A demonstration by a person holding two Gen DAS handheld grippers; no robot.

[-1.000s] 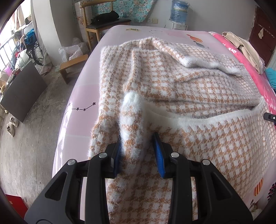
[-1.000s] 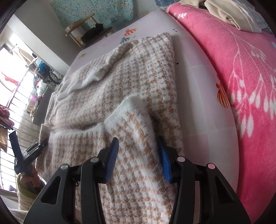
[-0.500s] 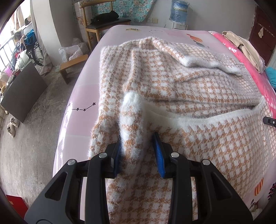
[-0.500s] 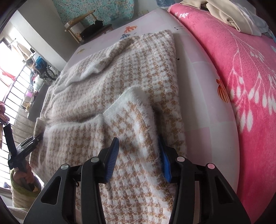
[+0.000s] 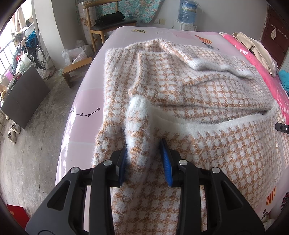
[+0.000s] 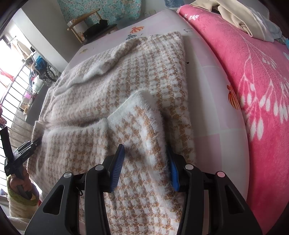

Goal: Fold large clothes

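A fluffy orange-and-white houndstooth sweater (image 5: 189, 85) lies spread on the pink bed sheet (image 5: 84, 115). Its near part is folded over the body, with a white edge (image 5: 207, 123) running across. My left gripper (image 5: 144, 159) is shut on a bunched ridge of the sweater at the fold's left end. My right gripper (image 6: 145, 162) is shut on the folded part's right corner (image 6: 144, 101). The right wrist view also shows the sweater (image 6: 126, 72) and, at the far left, the left gripper (image 6: 18, 153) in a hand with a green cuff. A bit of the right gripper (image 5: 282, 126) shows at the left view's right edge.
A pink fleece blanket (image 6: 252, 90) covers the bed's right side, with beige clothes (image 6: 240, 19) piled at its far end. A wooden chair (image 5: 108, 23) with a dark item and a water bottle (image 5: 187, 8) stand beyond the bed. The floor (image 5: 36, 135), a low bench (image 5: 75, 68) and a dark board (image 5: 23, 97) lie left.
The right wrist view has tilted slightly, showing more of the pink blanket. Both grips on the sweater look the same, and the left gripper has stayed put.
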